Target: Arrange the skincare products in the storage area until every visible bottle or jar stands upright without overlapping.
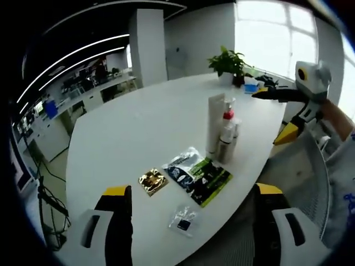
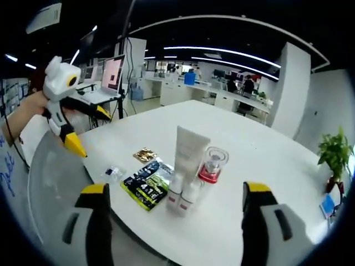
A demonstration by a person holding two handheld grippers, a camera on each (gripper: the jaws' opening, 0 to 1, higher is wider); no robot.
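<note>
With both your left gripper point(image 1: 188, 221) and right gripper point(image 2: 172, 221) spread wide and empty, the tall white upright tube point(image 2: 189, 151), likely light and tippy, wants a low grip; small white bottles point(image 2: 183, 194) crowd just beside it.

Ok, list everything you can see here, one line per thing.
table: 1, white, under all the items
tube: 1, white, upright, at the back of the cluster
pump bottle: 1, clear with red collar, upright beside the tube
small bottles: 2, white, upright in front of the tube
sachets: about 2, black, green and silver, flat, overlapping, next to the cluster
gold packet: 1, gold, flat, beside the sachets
clear packet: 1, clear with dark contents, near the table edge
plant: 1, green, far end of table
laptop: 1, pink screen, on a side desk
left gripper: yellow and black tips, open, empty
right gripper: yellow and black tips, open, empty
</note>
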